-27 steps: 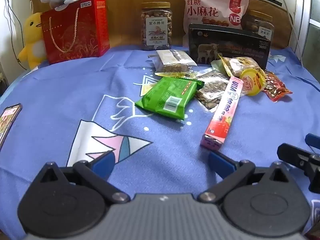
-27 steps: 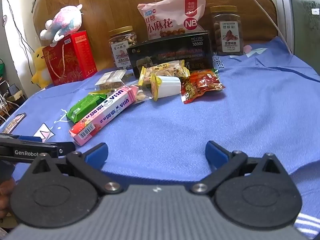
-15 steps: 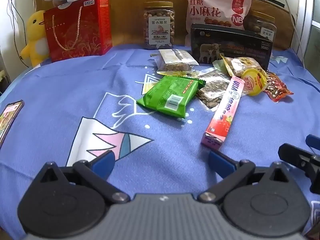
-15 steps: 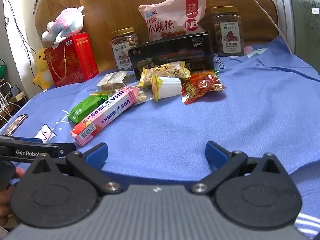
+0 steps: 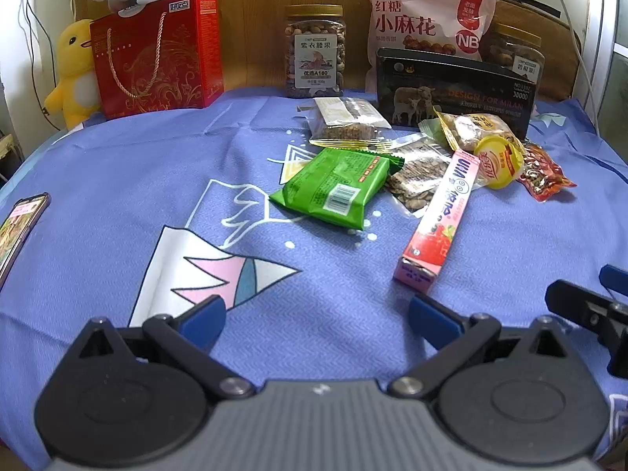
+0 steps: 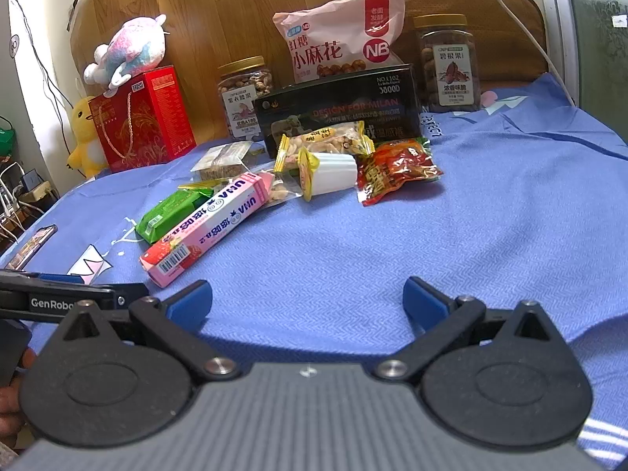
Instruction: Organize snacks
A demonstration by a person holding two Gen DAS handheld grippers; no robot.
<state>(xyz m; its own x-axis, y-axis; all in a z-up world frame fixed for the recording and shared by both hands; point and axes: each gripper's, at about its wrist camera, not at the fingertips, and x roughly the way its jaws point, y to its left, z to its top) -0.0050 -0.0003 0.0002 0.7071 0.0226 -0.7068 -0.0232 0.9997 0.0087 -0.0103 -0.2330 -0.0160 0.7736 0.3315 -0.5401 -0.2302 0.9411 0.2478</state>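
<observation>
Left gripper [image 5: 316,310] and right gripper [image 6: 306,298]: fully spread, nothing held, poised short of the pile. Snacks lying mid-table, overlapped: green packet [image 5: 333,186], pink box [image 5: 439,219], yellow-lidded cup [image 5: 498,161], red packet [image 6: 396,168]. Risk judged: dragging a neighbour, since wrappers overlapped; slick film slipping. Table under wrinkled blue cloth [image 5: 117,165]; phone [image 5: 17,227] at left edge; wooden board behind, jars and red gift box [image 5: 157,51] along it.

A wooden panel [image 5: 251,19] stands along the far side; a white wall [image 6: 23,90] rises at left, and daylight enters through a window [image 6: 600,39] at right.
</observation>
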